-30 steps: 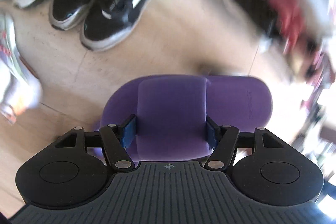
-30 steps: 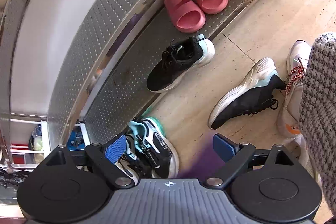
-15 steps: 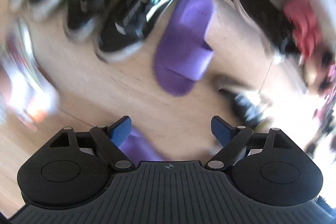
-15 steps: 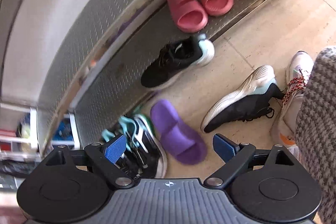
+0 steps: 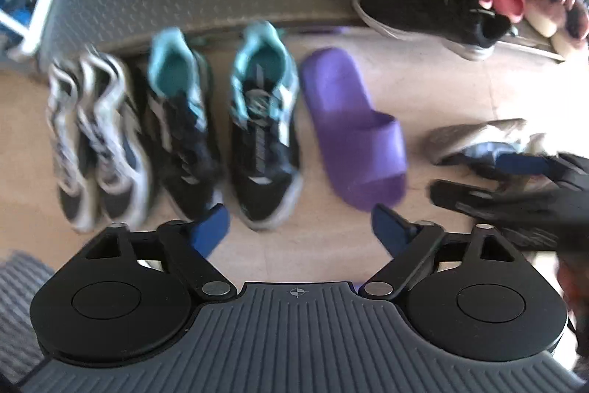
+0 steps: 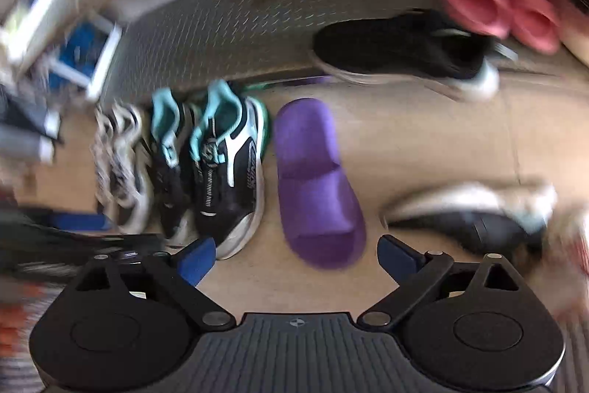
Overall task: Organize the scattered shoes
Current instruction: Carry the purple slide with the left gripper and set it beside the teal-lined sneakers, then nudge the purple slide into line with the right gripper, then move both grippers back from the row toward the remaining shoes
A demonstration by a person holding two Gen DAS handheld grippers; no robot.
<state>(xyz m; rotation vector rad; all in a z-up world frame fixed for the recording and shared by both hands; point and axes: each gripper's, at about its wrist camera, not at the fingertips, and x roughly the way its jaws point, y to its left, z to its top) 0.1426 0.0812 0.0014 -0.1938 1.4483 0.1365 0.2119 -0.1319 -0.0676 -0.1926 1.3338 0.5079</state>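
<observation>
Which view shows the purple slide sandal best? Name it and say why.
The left wrist view: the purple slide sandal lies whole, unobstructed and fairly sharp on the floor. The right wrist view also shows it whole, but with more motion blur.

Six sneakers (image 5: 263, 127), three slides (image 5: 353, 131), two fuzzy slippers (image 5: 552, 2)
</observation>
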